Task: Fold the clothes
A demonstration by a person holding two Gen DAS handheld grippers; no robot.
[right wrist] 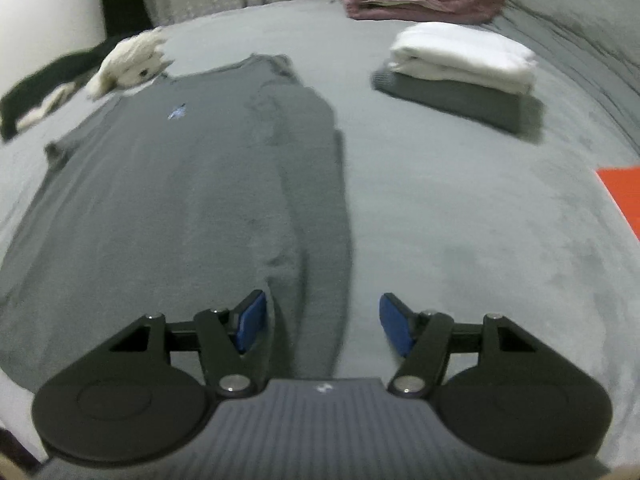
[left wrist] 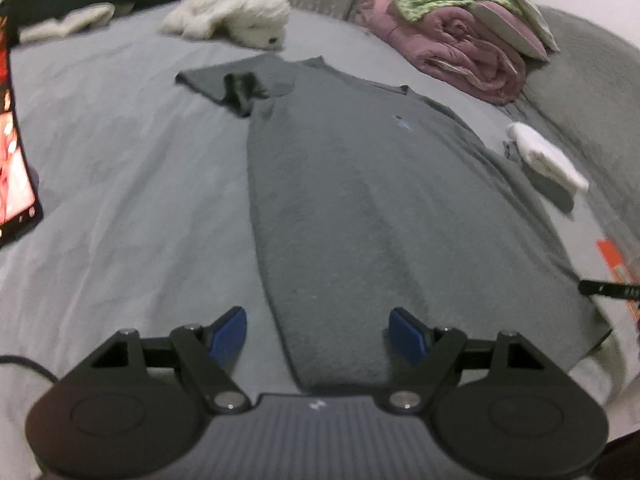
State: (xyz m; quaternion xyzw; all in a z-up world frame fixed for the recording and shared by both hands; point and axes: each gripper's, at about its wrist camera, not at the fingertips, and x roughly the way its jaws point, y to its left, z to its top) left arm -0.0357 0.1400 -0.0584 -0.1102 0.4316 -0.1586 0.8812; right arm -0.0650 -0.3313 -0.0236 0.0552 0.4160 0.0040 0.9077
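Hand-held gripper left (left wrist: pixel 318 330) wide, empty | right (right wrist: pixel 322 322) wide | shirt (right wrist: pixel 180 184) hem below

Bed with grey sheet (right wrist: pixel 460 208) carried a flat dark grey T-shirt (right wrist: pixel 168 200). Also on it: white plush toy (left wrist: pixel 240 16), folded white-on-grey clothes stack (right wrist: pixel 460 68), rolled pink quilt (left wrist: pixel 460 56).

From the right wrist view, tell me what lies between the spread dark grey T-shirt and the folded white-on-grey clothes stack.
Only bare grey bedsheet separates the dark grey T-shirt from the folded stack; the right wrist view shows it.
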